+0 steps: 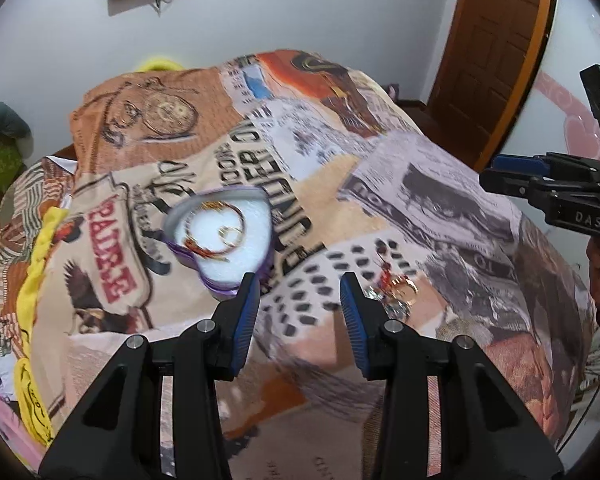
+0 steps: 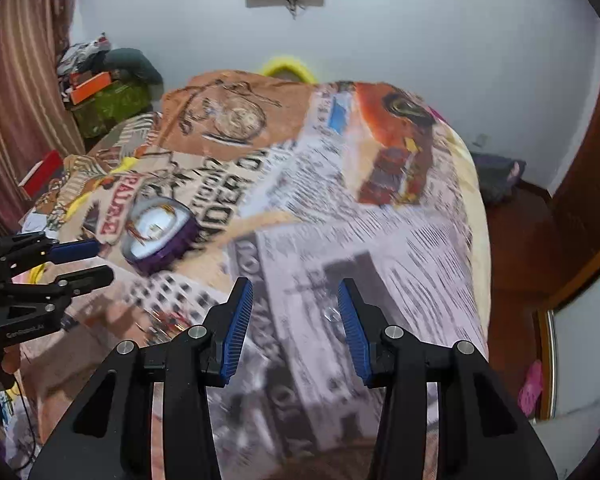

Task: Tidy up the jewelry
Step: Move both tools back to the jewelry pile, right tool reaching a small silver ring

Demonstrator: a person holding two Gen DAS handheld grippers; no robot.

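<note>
Task looking partly done. Heart-shaped purple box (image 1: 220, 236) is sitting open on the printed bedspread (image 1: 380, 168), toward its left edge, already holding a gold bangle (image 1: 216, 226) and a smaller ring on white padding. A small heap of loose jewelry (image 1: 396, 284) is lying on the bedspread right of the box, still waiting to go in. Left gripper (image 1: 300, 308) is hanging spread and empty between box and heap. Right gripper (image 2: 296, 312) is likewise spread, pinching nothing, over bare bedspread toward the right edge.
</note>
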